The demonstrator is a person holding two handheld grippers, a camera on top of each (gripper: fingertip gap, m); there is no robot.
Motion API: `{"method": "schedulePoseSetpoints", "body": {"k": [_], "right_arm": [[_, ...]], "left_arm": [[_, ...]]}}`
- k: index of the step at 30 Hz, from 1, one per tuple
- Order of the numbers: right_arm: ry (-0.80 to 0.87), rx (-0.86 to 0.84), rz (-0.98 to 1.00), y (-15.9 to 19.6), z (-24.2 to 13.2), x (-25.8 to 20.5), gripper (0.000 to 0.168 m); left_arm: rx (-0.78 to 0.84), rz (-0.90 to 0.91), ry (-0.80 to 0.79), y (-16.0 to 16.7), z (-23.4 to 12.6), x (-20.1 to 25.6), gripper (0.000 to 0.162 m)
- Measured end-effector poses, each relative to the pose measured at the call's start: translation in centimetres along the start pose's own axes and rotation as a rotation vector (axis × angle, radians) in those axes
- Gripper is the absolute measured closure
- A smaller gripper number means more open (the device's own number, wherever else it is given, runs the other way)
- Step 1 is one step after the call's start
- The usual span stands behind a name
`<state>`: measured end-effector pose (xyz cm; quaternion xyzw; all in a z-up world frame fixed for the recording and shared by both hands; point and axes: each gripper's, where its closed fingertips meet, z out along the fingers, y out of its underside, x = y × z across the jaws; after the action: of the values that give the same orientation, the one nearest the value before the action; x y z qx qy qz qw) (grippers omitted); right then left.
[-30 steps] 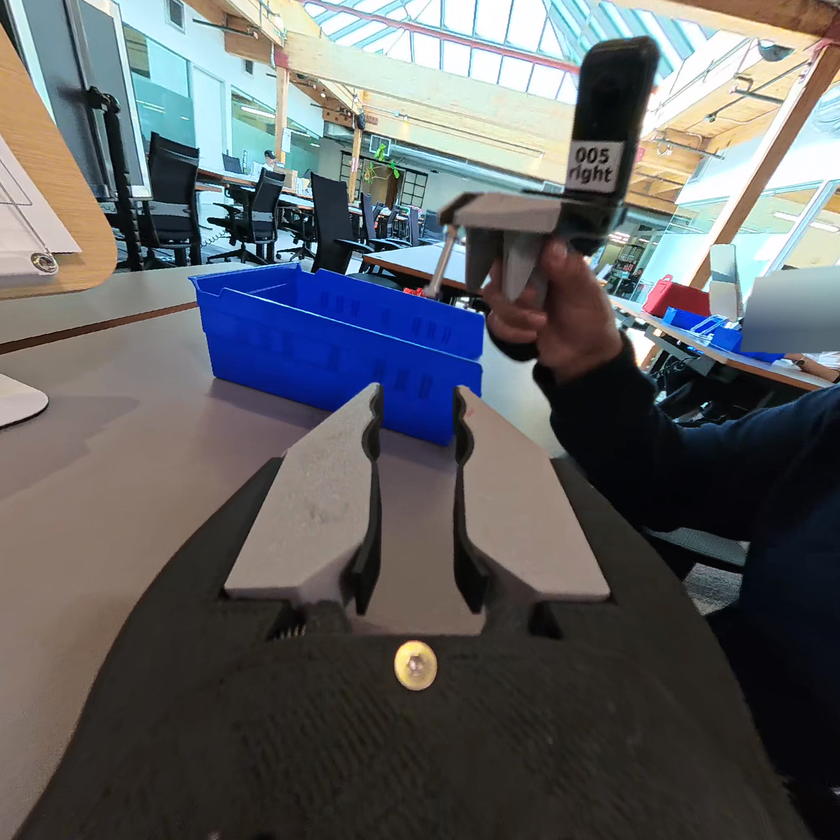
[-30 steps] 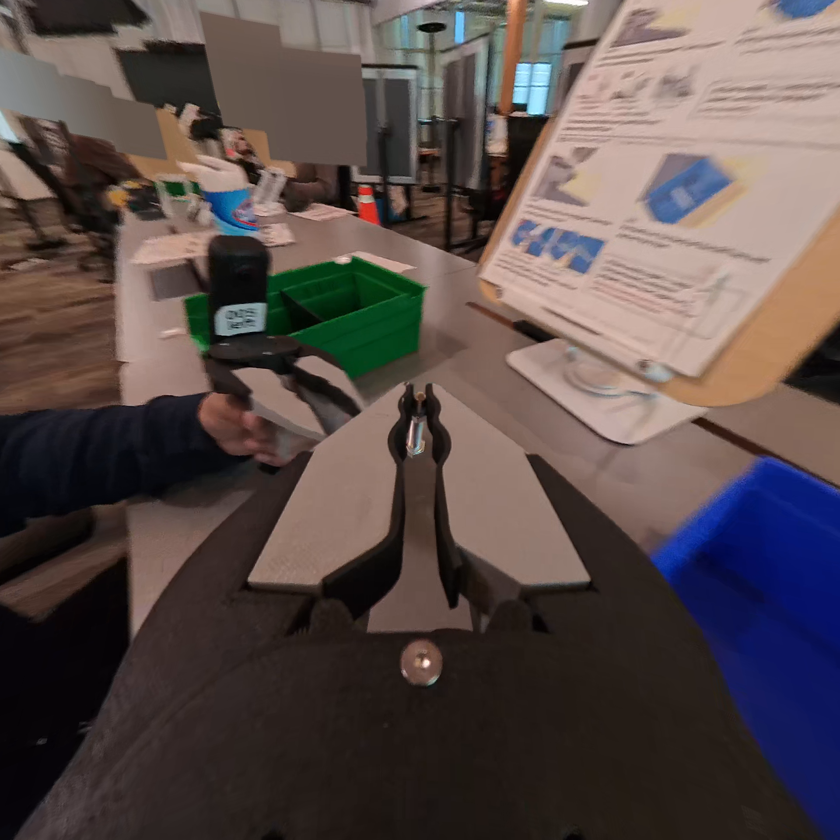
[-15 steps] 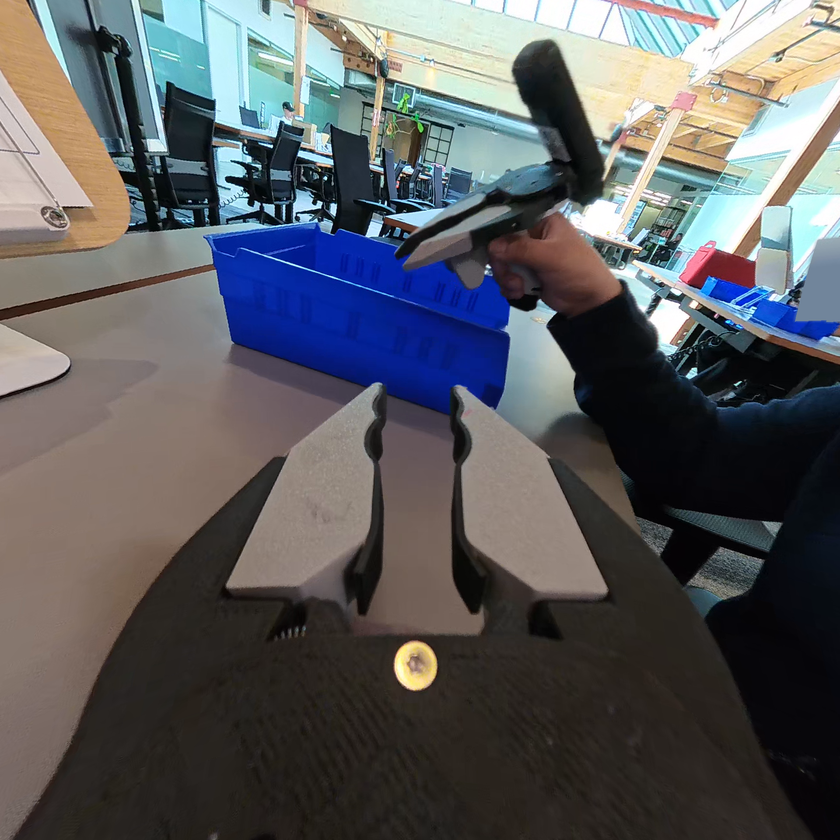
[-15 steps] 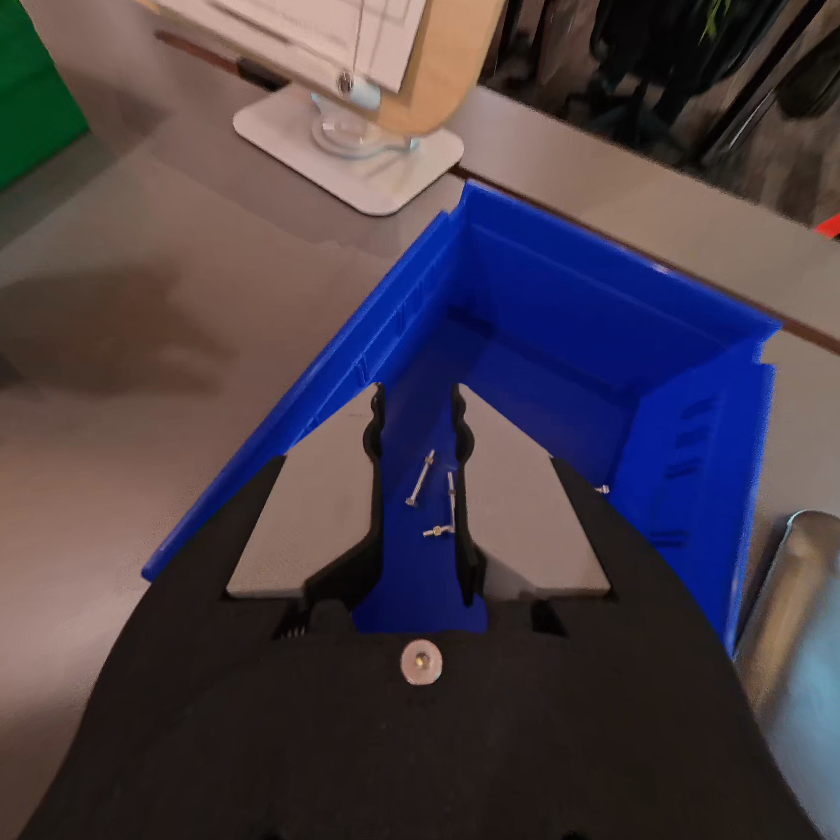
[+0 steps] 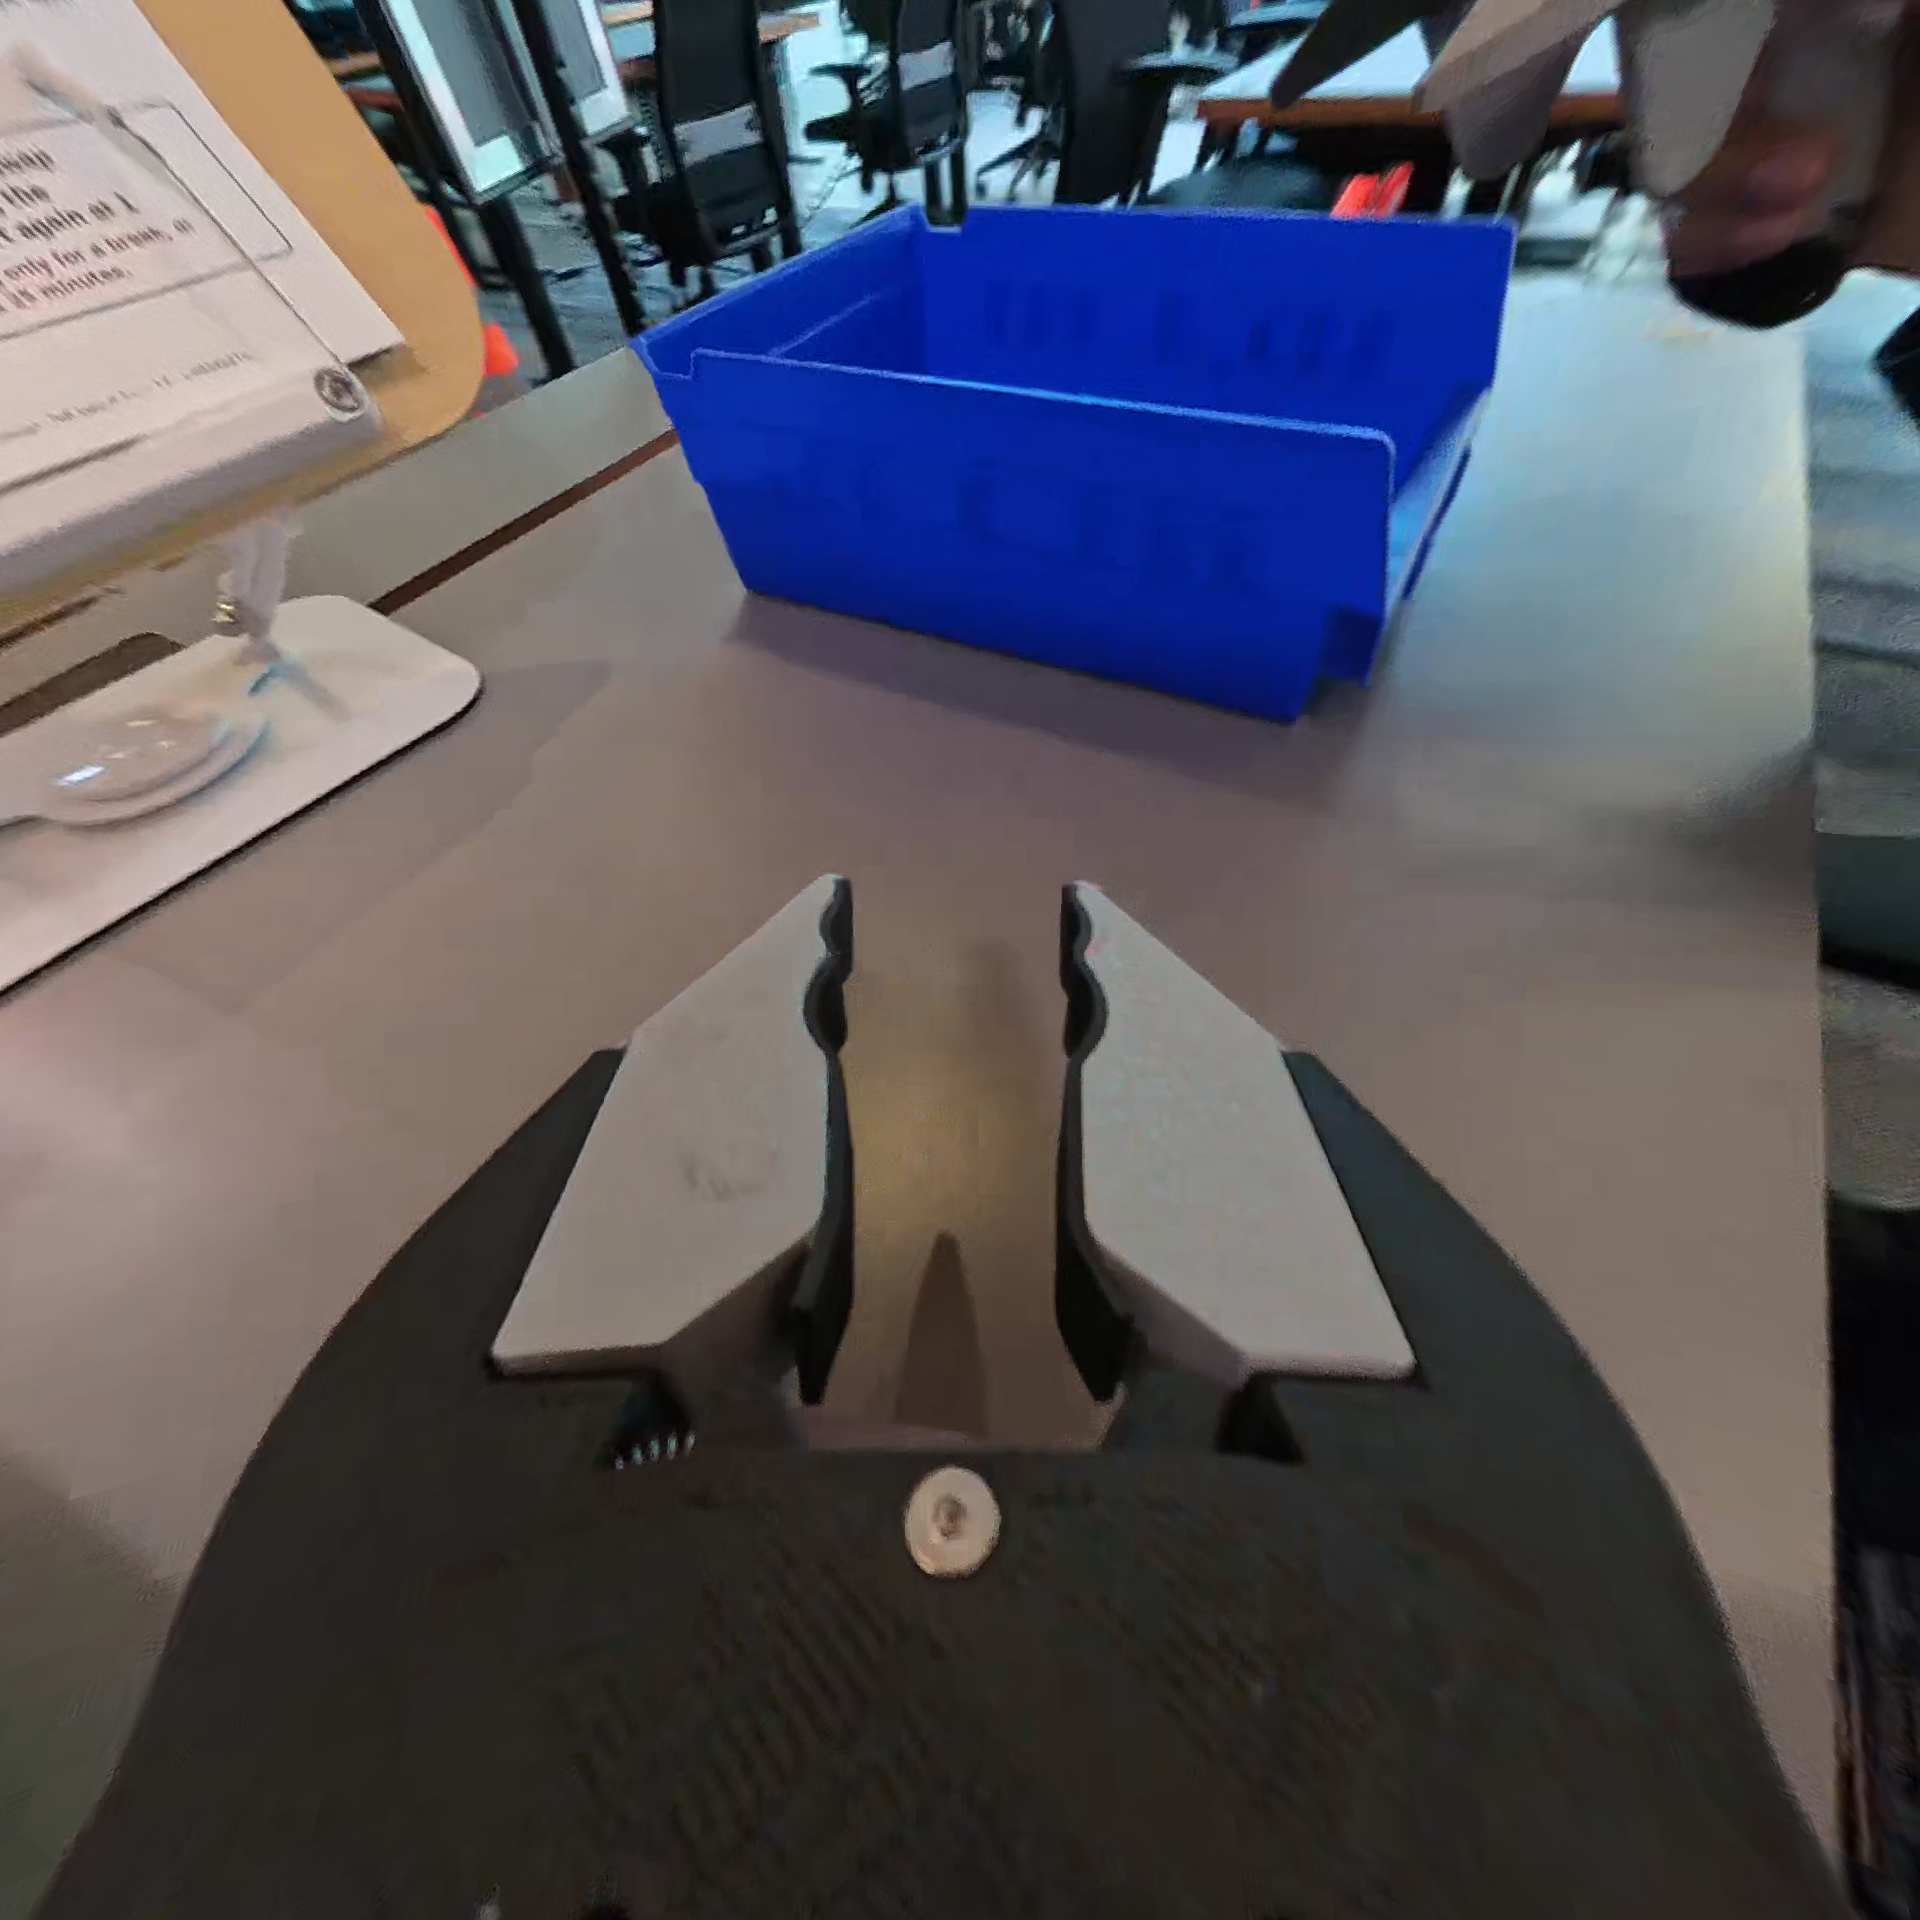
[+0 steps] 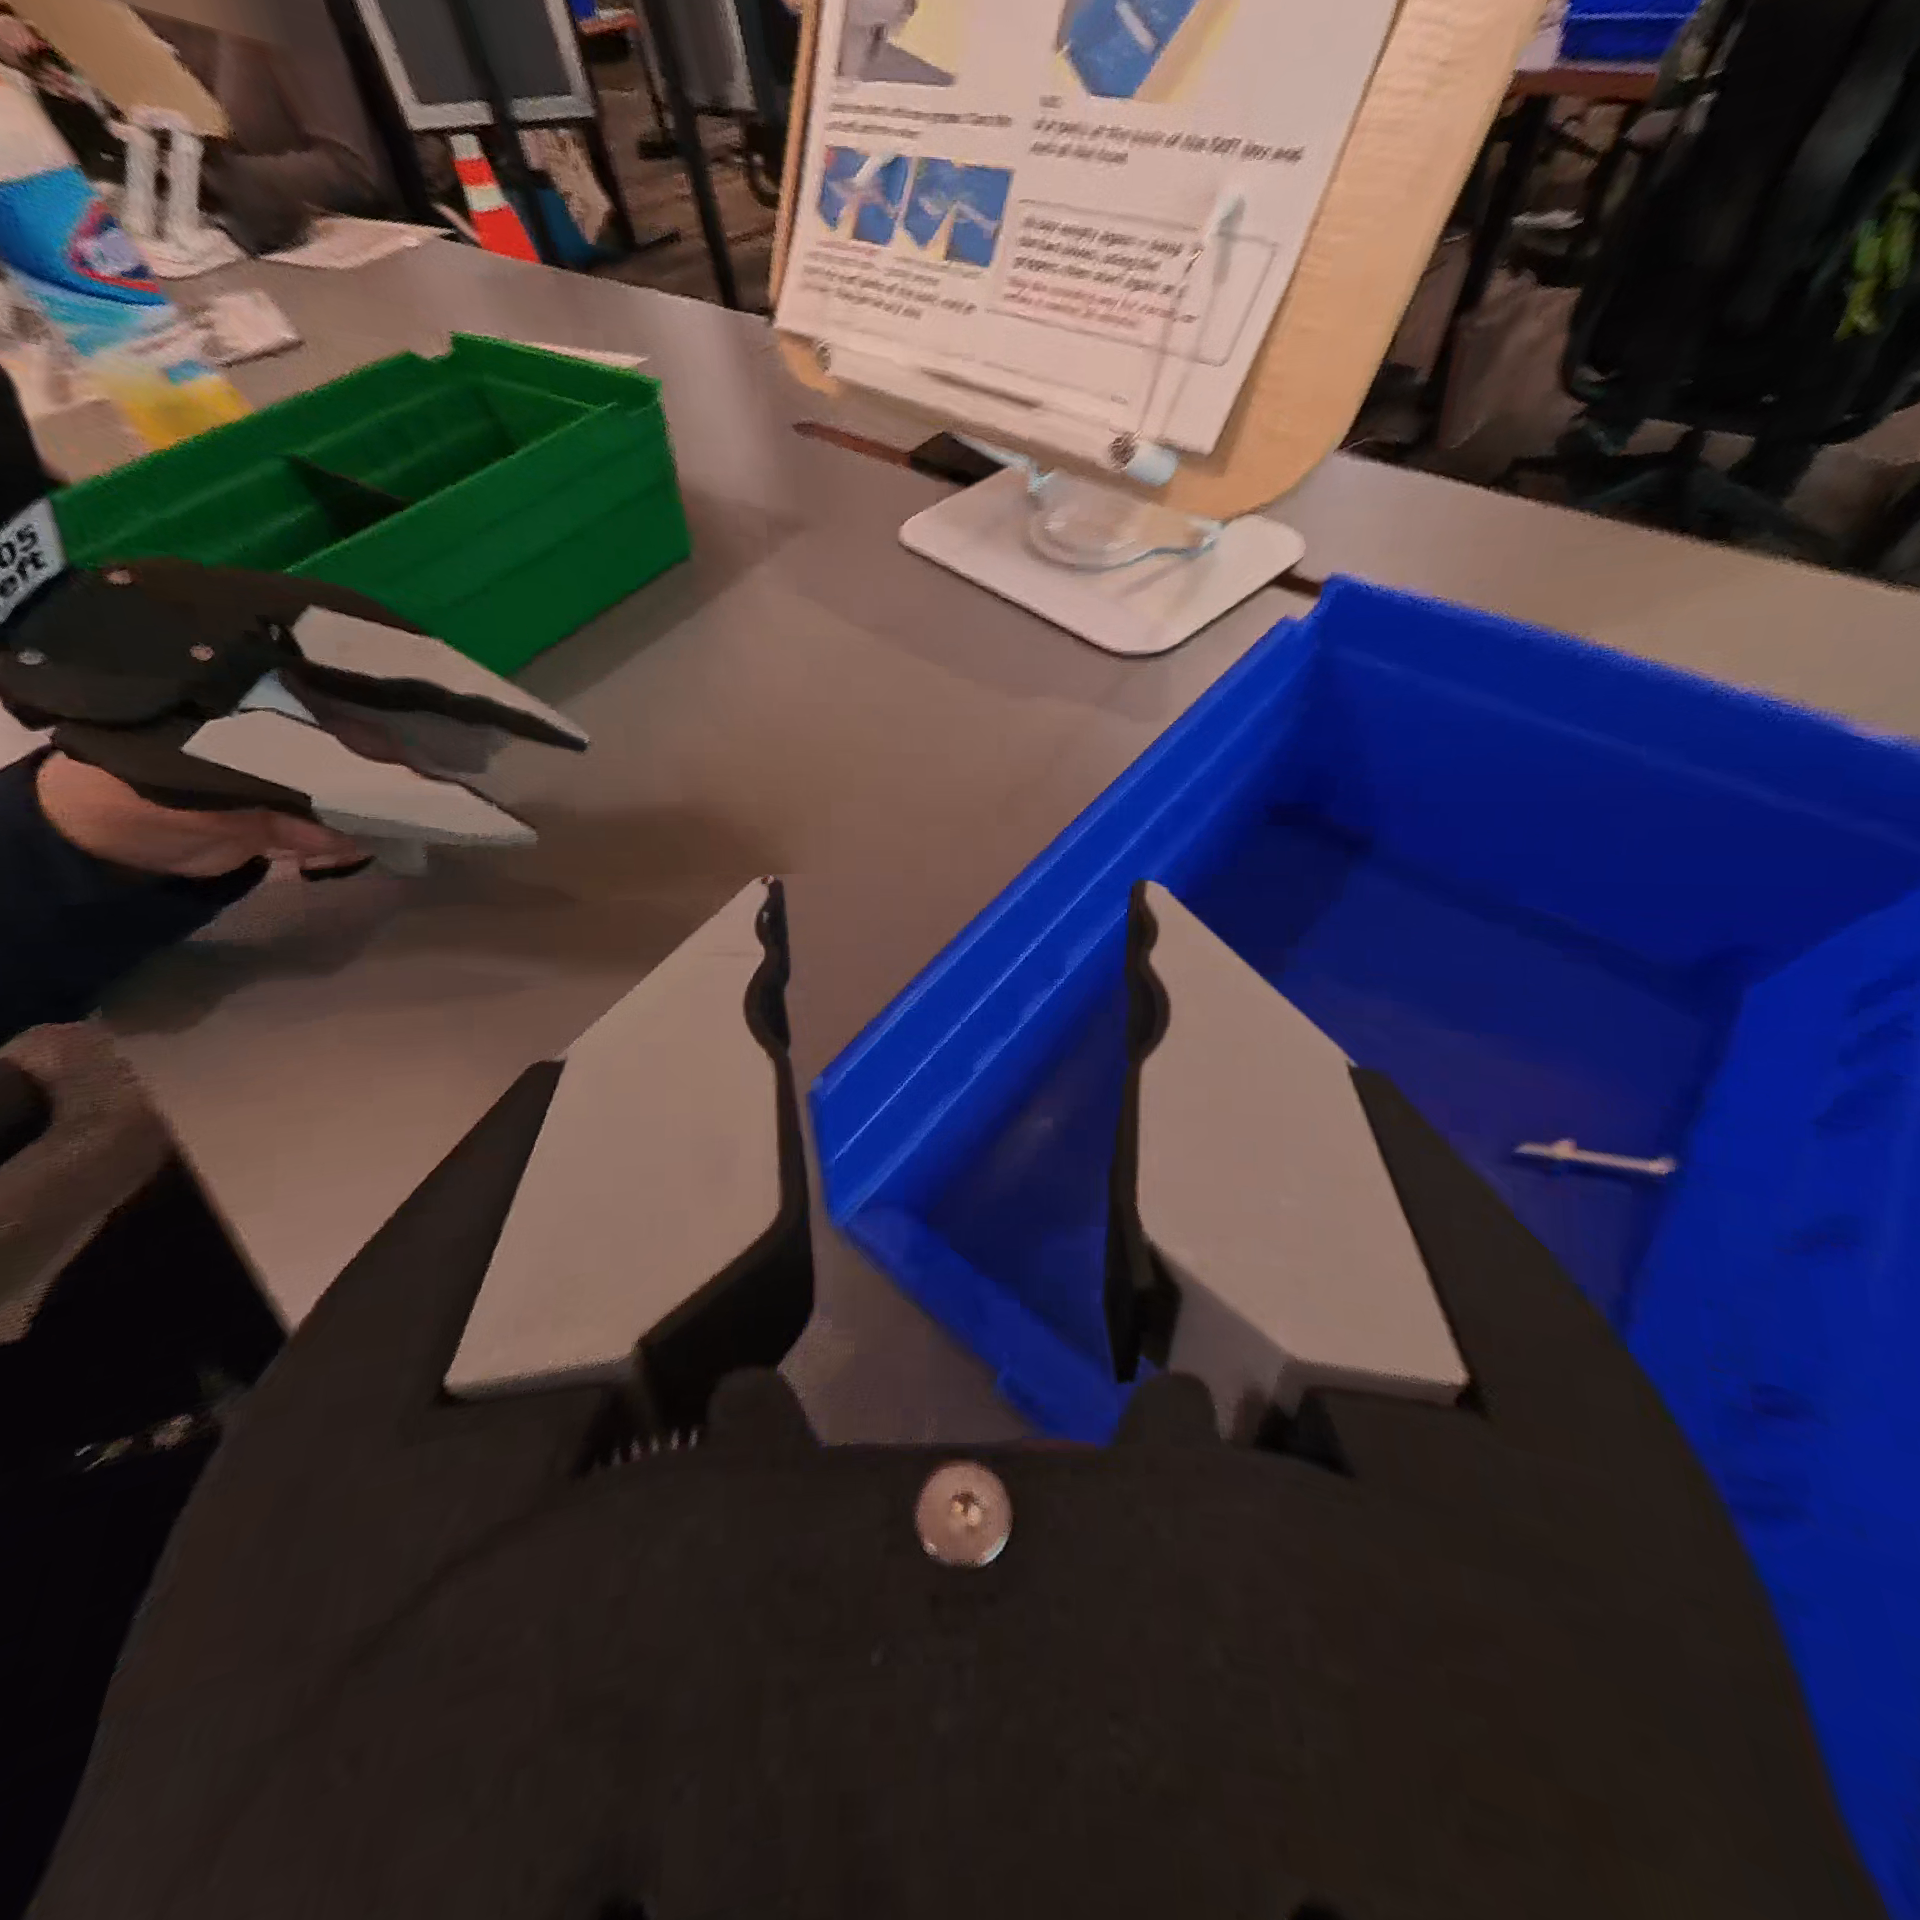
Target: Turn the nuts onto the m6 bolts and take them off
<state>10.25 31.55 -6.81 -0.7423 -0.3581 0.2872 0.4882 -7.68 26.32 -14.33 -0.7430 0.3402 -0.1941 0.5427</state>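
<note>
right gripper [image 6: 956, 904]: fingers spread wide, nothing between them; its right finger [image 6: 1247, 1143] overlaps the near-left corner of the blue bin [image 6: 1039, 997], contact cannot be told.
left gripper [image 5: 956, 914]: fingers parted to a moderate gap, empty, above bare grey table [image 5: 1351, 831]; in the right wrist view it sits at 9 o'clock, held in a hand [image 6: 156, 831] partly cut by the frame edge.
bolt [image 6: 1595, 1161]: one small silver piece lying on the bin floor at 3 o'clock in the right wrist view, blurred; whether a nut sits on it cannot be made out. bin interior hidden behind its front wall in the left wrist view, where the bin stands at 12 o'clock.
green bin [image 6: 499, 499]: divided tray at 10 o'clock, well apart from the blue one; contents not visible.
instruction board [image 6: 1091, 208]: on a white stand [image 6: 1101, 561] at 12 o'clock behind both bins, top cut off.
beyond the table: chairs and desks, heavily blurred.
</note>
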Motion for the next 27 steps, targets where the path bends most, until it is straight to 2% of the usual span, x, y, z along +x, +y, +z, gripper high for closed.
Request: {"method": "schedulePoseSetpoints", "body": {"k": [2, 5, 7, 10, 12, 13, 14, 15, 17, 18, 19, 20, 22, 23, 27], "right_arm": [[-0.033, -0.030, 0.047, 2.5, -0.5, -1.3, 0.103], [-0.021, -0.094, 0.098, 6.2, -0.3, -2.4, 0.090], [-0.002, -0.116, 0.112, 7.4, 0.2, -3.0, 0.083], [0.058, -0.108, 0.114, 8.2, 1.6, -3.3, 0.086], [0.115, -0.119, 0.081, 8.5, 3.1, -3.0, 0.088], [0.170, -0.137, 0.060, 8.8, 3.8, -2.3, 0.089], [0.226, -0.162, 0.036, 9.1, 4.4, -1.5, 0.092], [0.289, -0.153, -0.008, 8.8, 4.7, -0.7, 0.105], [0.334, -0.182, -0.032, 8.9, 5.2, -0.3, 0.102], [0.323, -0.197, -0.032, 8.9, 5.4, -0.6, 0.101], [0.315, -0.202, -0.035, 8.9, 5.5, -0.9, 0.100], [0.313, -0.202, -0.043, 8.9, 5.5, -1.0, 0.101], [0.324, -0.206, -0.059, 8.9, 5.3, -0.8, 0.101], [0.330, -0.210, -0.066, 9.0, 5.3, -0.5, 0.102], [0.349, -0.225, -0.071, 9.1, 5.6, 0.3, 0.101]], "left_arm": [[-0.030, 0.013, -0.067, 0.5, -2.2, 0.8, 0.125], [-0.046, -0.110, -0.178, 1.5, -6.8, 0.4, 0.121], [-0.037, -0.131, -0.341, 2.5, -10.5, -1.8, 0.120], [-0.049, -0.148, -0.564, 4.6, -15.2, -5.3, 0.117], [-0.071, -0.144, -0.603, 5.9, -16.0, -6.7, 0.153], [-0.079, -0.149, -0.592, 6.2, -15.7, -7.1, 0.162], [-0.081, -0.157, -0.569, 6.3, -15.2, -7.3, 0.162], [-0.097, -0.156, -0.581, 6.4, -14.9, -7.9, 0.162], [-0.168, -0.126, -0.683, 7.0, -15.1, -9.5, 0.162], [-0.188, -0.136, -0.717, 7.1, -15.4, -9.7, 0.149], [-0.169, -0.154, -0.709, 6.8, -15.5, -9.3, 0.123], [-0.119, -0.169, -0.713, 6.2, -15.9, -8.8, 0.109], [-0.079, -0.150, -0.742, 5.8, -17.2, -8.4, 0.112], [-0.073, -0.143, -0.761, 5.9, -17.8, -8.5, 0.117], [-0.017, -0.161, -0.768, 6.3, -18.8, -10.2, 0.162]]}}
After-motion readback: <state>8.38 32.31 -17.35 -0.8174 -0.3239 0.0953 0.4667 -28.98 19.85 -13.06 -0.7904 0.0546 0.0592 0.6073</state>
